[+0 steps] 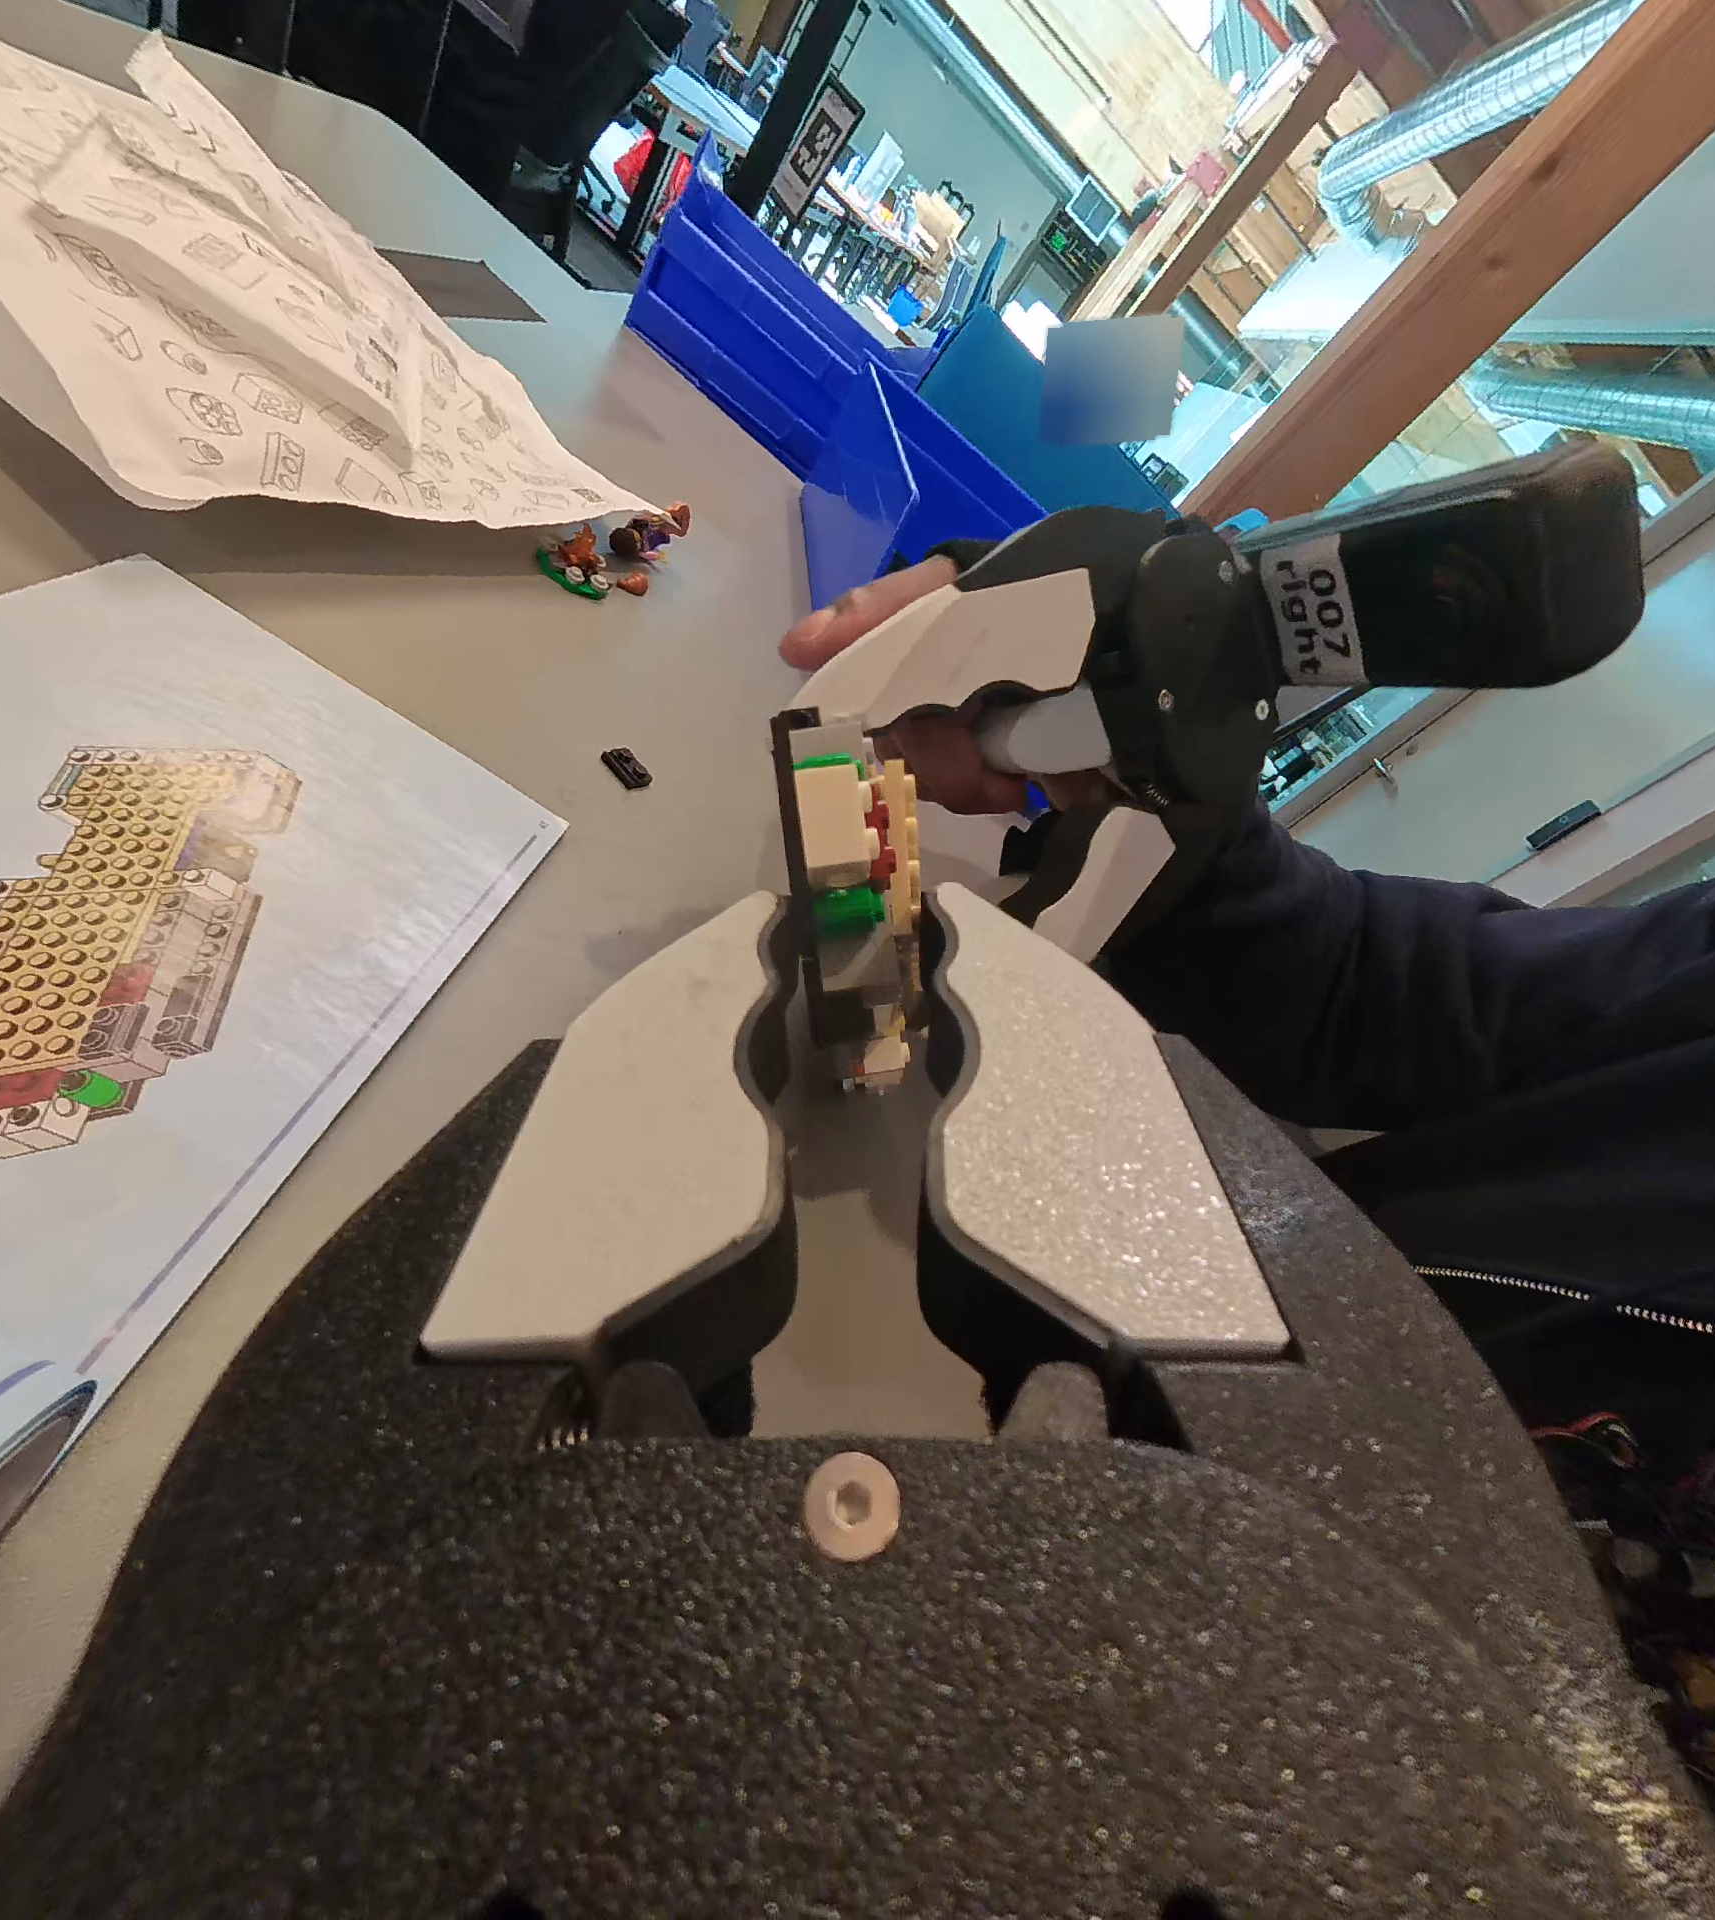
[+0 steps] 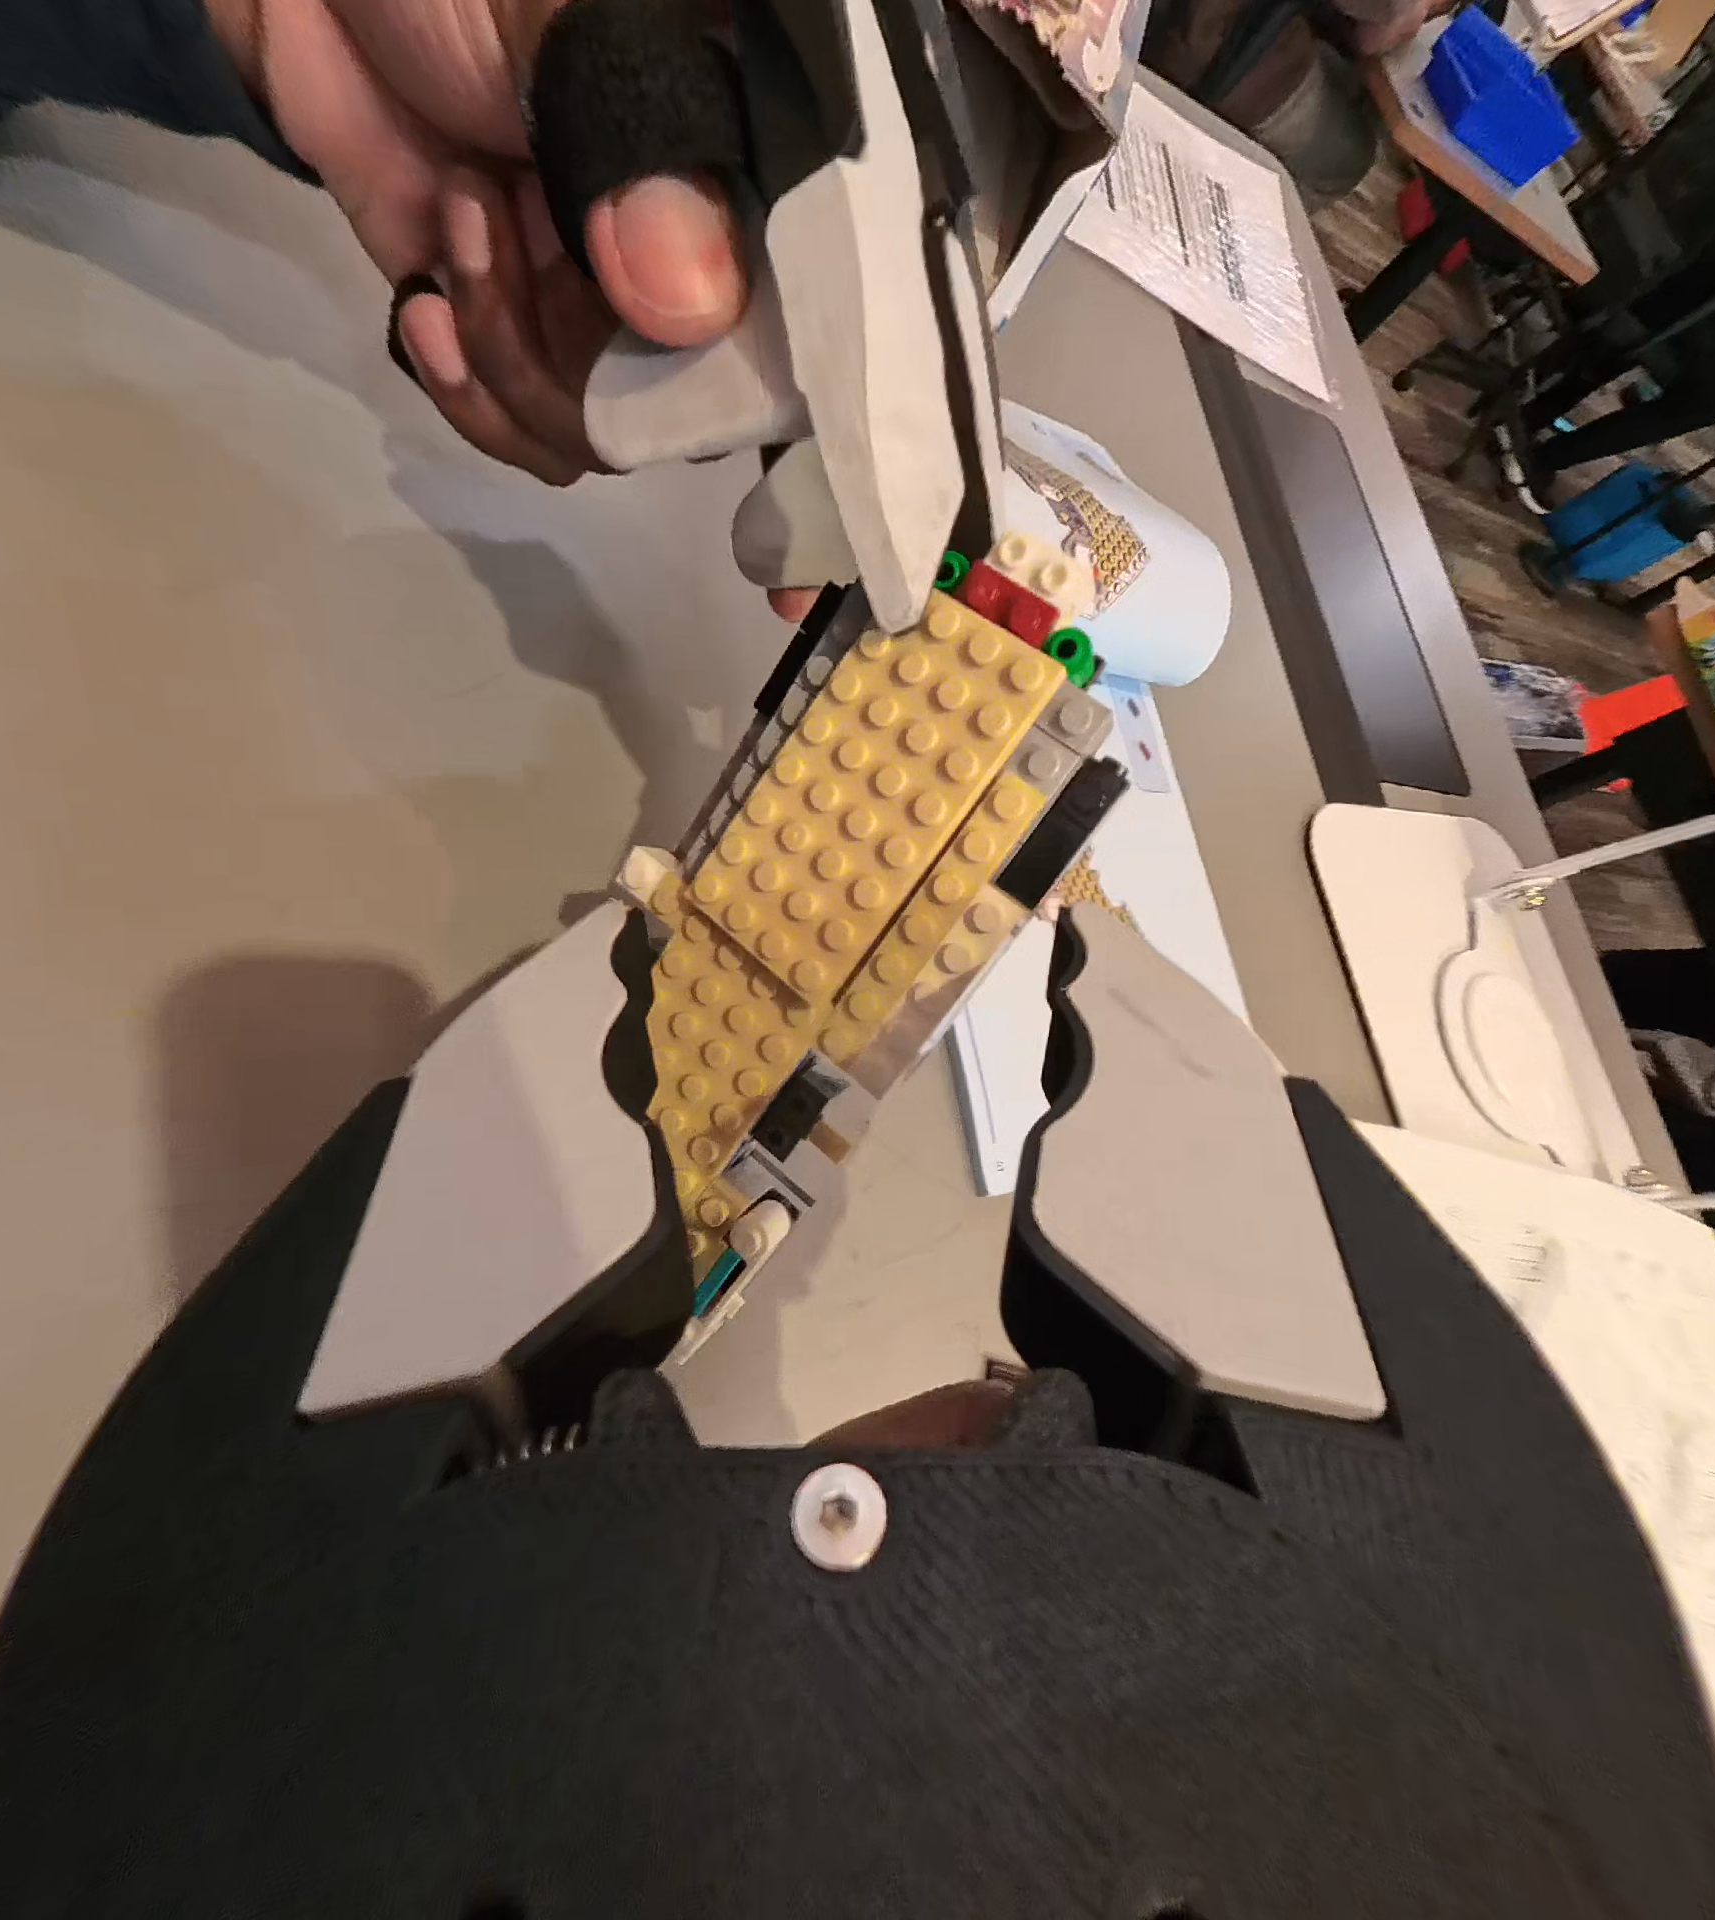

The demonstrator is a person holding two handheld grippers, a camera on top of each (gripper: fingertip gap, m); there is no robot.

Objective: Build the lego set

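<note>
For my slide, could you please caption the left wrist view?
Left gripper clamps brick model edge-on beside instruction booklet.

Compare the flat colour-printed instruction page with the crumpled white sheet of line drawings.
The colour-printed instruction page lies flat; the white paper sheet is creased and humped. The page shows one large coloured brick model; the sheet, many small black outlines. The page is nearer the camera than the sheet. Both rest on the grey table.

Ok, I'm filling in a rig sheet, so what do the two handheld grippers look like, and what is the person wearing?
The left gripper and right gripper look alike. Each has a rough black body with a pale screw at its centre, and broad, curved light-grey fingers with wavy dark inner pads. The right one carries a white label. The person wears a dark navy sleeve and a black fabric finger cover.
</note>
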